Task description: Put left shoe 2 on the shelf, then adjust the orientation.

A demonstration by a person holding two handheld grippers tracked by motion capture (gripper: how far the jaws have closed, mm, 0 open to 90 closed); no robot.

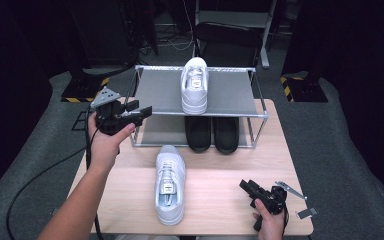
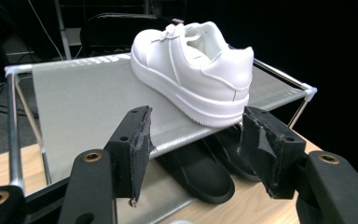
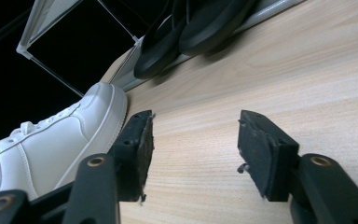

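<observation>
One white sneaker (image 1: pixel 195 86) (image 2: pixel 196 72) stands on the top shelf of a small metal shoe rack (image 1: pixel 155 90) (image 2: pixel 74 98), toe pointing away. A second white sneaker (image 1: pixel 170 184) (image 3: pixel 51 144) lies on the wooden table in front of the rack. My left gripper (image 1: pixel 141 111) (image 2: pixel 193 144) is held up at the rack's left front corner, jaws open and empty, facing the shelved sneaker. Low over the table's front right, my right gripper (image 1: pixel 246 186) (image 3: pixel 193 149) stands open with nothing between its jaws, to the right of the table sneaker.
A pair of black slippers (image 1: pixel 212 134) (image 2: pixel 205 170) (image 3: pixel 191 32) sits on the rack's lower level. A black chair (image 1: pixel 227 42) stands behind the rack. The wooden table (image 1: pixel 220 200) has bare surface between sneaker and right gripper. Dark floor surrounds it.
</observation>
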